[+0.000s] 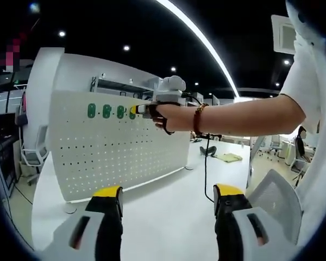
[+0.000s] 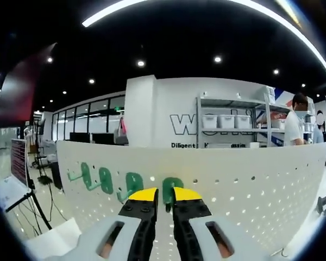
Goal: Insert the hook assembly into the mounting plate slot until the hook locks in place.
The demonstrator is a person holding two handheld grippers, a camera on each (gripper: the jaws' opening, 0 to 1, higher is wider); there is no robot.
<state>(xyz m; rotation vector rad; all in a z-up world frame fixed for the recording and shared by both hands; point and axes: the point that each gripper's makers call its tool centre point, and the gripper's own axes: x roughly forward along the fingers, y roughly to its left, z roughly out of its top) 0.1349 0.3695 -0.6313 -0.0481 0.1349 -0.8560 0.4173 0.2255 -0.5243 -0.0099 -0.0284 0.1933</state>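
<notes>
Right gripper point(image 2: 164, 194) is pressed up to the pegboard point(image 2: 250, 185), jaws nearly closed on the fourth green hook point(image 2: 172, 190), last in the row there. Can't tell if it's seated. Left gripper point(image 1: 168, 197) hangs back, wide open, empty.

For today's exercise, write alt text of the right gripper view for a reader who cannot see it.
The right gripper, its yellow-tipped jaws nearly together, is pressed up to a white perforated mounting board at the fourth of four green plastic hooks in a row. Behind are shelves with white bins.
</notes>
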